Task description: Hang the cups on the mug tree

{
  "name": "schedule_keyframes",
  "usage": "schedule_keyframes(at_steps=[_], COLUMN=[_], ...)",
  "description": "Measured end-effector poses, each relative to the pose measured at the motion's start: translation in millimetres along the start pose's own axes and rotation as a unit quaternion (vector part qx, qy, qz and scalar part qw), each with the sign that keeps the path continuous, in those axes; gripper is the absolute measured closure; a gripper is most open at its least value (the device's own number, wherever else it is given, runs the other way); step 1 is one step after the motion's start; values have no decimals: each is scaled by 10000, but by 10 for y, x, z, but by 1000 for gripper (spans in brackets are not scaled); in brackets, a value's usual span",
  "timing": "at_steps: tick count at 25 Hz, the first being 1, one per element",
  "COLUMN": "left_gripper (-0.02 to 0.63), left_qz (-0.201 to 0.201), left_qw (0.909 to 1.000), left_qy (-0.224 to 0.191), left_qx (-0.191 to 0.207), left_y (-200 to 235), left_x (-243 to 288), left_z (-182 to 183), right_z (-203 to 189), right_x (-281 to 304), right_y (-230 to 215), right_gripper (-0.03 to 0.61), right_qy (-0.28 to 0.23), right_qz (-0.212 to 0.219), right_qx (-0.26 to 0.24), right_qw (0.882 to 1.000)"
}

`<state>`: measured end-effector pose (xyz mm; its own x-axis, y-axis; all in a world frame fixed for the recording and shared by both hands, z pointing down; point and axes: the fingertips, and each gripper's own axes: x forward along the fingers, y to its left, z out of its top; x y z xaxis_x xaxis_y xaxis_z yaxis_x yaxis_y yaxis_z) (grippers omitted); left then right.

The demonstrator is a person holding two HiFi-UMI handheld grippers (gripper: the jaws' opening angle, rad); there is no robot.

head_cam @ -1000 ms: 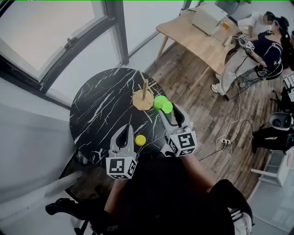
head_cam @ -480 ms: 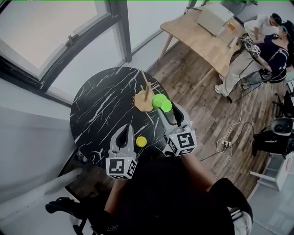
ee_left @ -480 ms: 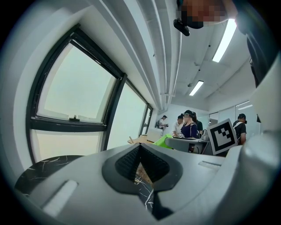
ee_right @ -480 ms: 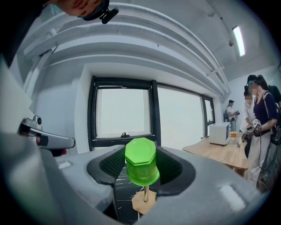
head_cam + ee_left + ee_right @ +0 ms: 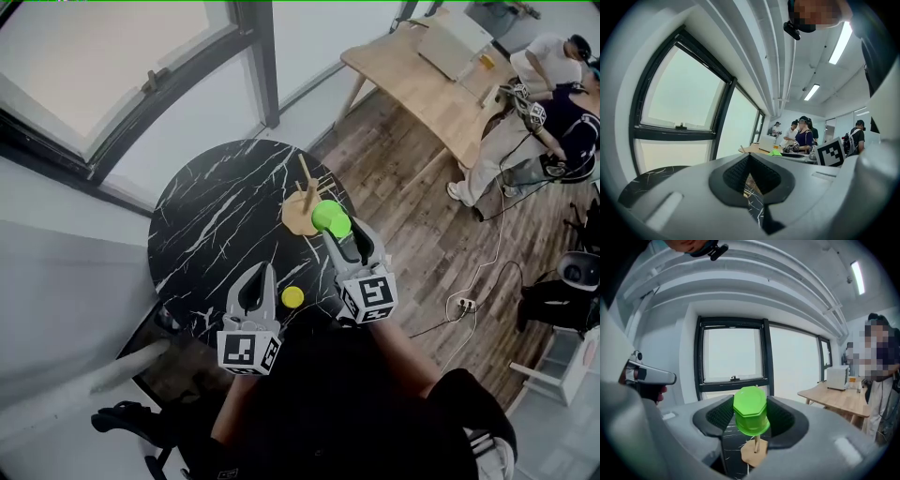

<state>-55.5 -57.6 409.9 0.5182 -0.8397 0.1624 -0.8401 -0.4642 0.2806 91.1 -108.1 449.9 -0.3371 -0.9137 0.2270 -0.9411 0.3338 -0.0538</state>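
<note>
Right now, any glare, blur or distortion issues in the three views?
Head view: evenly lit and sharp, though the window is pale with no detail. Left gripper view: heavy fisheye bending, dark corners, and the left gripper blocks the lower half. Right gripper view: same fisheye, green cup crisp, panes blown white.

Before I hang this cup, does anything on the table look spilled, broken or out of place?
Nothing stands out. The mug tree stands on the table, the right gripper holds the green cup in its jaws, and the yellow cup sits on the table.

Green cup point(image 5: 331, 220) has neared the mug tree point(image 5: 301, 217).
</note>
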Motion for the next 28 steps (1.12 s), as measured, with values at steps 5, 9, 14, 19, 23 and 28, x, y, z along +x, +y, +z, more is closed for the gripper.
schedule_keyframes(at_steps=[5, 9, 14, 19, 23, 28], left_gripper=[615, 615, 615, 615, 615, 615], left_qz=[54, 120, 135, 165, 164, 170], left_qw=[10000, 9999, 9999, 9999, 9998, 9998], left_qy=[-6, -8, -7, -18, -7, 0], left_qx=[34, -48, -25, -48, -72, -54], left_y=[38, 26, 30, 38, 22, 26], left_x=[43, 61, 74, 83, 86, 77], left_z=[25, 28, 31, -2, 4, -15], right_z=[-35, -84, -168, -251, -317, -383], right_x=[105, 176, 243, 285, 323, 364], right_y=[-21, -34, -65, -66, -59, -51], right_gripper=[362, 362, 362, 362, 362, 362], right_qy=[16, 40, 88, 187, 249, 343], right_qz=[50, 83, 68, 105, 116, 101], right_qx=[32, 8, -10, -46, -67, -109], right_qw=[10000, 10000, 9999, 9998, 9996, 9993])
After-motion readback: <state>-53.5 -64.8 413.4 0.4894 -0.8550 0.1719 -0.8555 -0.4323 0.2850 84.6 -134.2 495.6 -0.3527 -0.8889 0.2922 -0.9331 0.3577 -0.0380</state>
